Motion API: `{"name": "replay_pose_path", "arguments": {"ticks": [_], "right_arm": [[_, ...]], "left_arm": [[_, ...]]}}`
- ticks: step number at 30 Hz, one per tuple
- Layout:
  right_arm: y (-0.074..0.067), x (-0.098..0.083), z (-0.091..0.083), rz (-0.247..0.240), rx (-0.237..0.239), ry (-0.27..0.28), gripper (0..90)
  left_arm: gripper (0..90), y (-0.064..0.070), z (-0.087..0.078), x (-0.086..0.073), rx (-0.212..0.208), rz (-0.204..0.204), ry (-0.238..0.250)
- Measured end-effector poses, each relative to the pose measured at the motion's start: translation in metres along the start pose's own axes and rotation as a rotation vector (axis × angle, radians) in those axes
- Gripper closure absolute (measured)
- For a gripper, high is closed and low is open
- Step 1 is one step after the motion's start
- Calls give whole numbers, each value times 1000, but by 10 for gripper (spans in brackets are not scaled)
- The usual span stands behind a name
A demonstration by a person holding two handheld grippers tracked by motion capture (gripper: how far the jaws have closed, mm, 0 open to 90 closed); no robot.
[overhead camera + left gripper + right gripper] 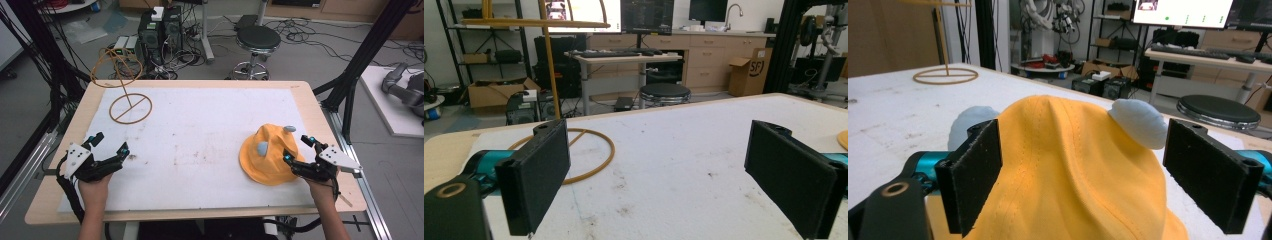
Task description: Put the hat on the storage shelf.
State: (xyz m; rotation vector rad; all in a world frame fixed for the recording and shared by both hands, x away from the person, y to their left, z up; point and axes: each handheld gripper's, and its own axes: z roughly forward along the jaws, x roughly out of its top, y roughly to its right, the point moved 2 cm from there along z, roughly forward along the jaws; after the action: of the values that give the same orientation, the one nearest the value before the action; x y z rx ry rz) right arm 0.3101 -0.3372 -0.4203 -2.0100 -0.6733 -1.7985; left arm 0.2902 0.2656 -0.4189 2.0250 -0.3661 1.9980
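Right gripper [301, 148] jaws spread wide, nothing clamped; in the right gripper view [1083, 182] the orange hat [1073, 170] sits between and beyond the two black pads [973, 175], crown rising at 12 o'clock, contact with the pads can't be told. Hat [267, 155] lies on the white mat [200, 150] at roughly 4 o'clock of the table [305, 90] in the high view, brim flat, two pale blue-grey ears [1138, 122] on the crown, one partly hidden behind the left pad in the right gripper view; hat's near brim cut off at the bottom edge there. Left gripper [110, 145] jaws also parted, empty, at 8 o'clock of the table, over bare mat; left gripper view [659, 180] has stained mat between the pads. Both grippers held by hands [92, 187] coming in from 6 o'clock, forearms cut off at the frame bottom. Wire stand [129, 102] at 10 o'clock of the mat: flat ring base with crossbar, thin post, upper ring leaning off the table's far edge; its top cut off in the left gripper view [549, 75]. Beyond the table at 12 o'clock a black stool [257, 40], computer towers [160, 30], loose cables on the floor. Readable writing: "SF" on a cardboard box [751, 75] in the left gripper view, part hidden by the flap. Monitor [1183, 11] text in the right gripper view too blurred to read. Mat stains small, unclear what they are.
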Motion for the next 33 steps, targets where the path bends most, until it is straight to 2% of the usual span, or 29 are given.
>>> {"name": "replay_pose_path", "arguments": {"ticks": [3, 4, 5, 7, 11, 14, 17, 20, 21, 22, 23, 26, 28, 30, 31, 33], "right_arm": [[1, -1, 5, 4, -5, -25, 237], [3, -2, 8, 16, 0, -46, 282], [3, -2, 8, 16, 0, -46, 282], [3, -2, 11, 33, -2, -66, 352], [3, -1, 14, 47, 2, -85, 418], [1, -2, 17, 42, 0, -127, 482], [-2, -2, 20, 15, -2, -160, 549], [-5, -1, 22, -7, -11, -201, 673], [-7, 0, 24, -26, -30, -222, 783], [-7, 0, 24, -26, -30, -222, 783], [-8, 1, 26, -30, -31, -235, 872], [-8, 2, 27, -36, -34, -244, 890], [-8, 4, 27, -23, -31, -240, 894], [-7, 5, 26, 9, -22, -226, 894], [-5, 8, 24, 42, -17, -203, 894], [-4, 9, 24, 58, -13, -192, 894]], "left_arm": [[115, 0, -1, 0, 1, -4, 2], [111, 0, -1, 0, 0, -6, 4], [111, 0, -1, 0, 1, -6, 4], [110, 0, -2, 0, 1, -5, 2], [110, -1, -2, -1, 4, -1, -1], [110, -1, -3, -1, 4, -3, -2], [110, -1, -4, -1, 5, -1, -1], [111, -2, -4, -1, 6, 1, -4], [111, -2, -4, -1, 7, 1, -4], [111, -2, -4, -1, 6, 0, -4], [111, -2, -4, -1, 6, 0, -4], [111, -2, -4, -1, 7, 0, -3], [110, -2, -4, -1, 8, 0, -3], [111, -2, -4, -1, 9, -1, -3], [111, -2, -4, -1, 10, -2, -3], [111, -2, -4, -1, 11, -6, 1]]}}
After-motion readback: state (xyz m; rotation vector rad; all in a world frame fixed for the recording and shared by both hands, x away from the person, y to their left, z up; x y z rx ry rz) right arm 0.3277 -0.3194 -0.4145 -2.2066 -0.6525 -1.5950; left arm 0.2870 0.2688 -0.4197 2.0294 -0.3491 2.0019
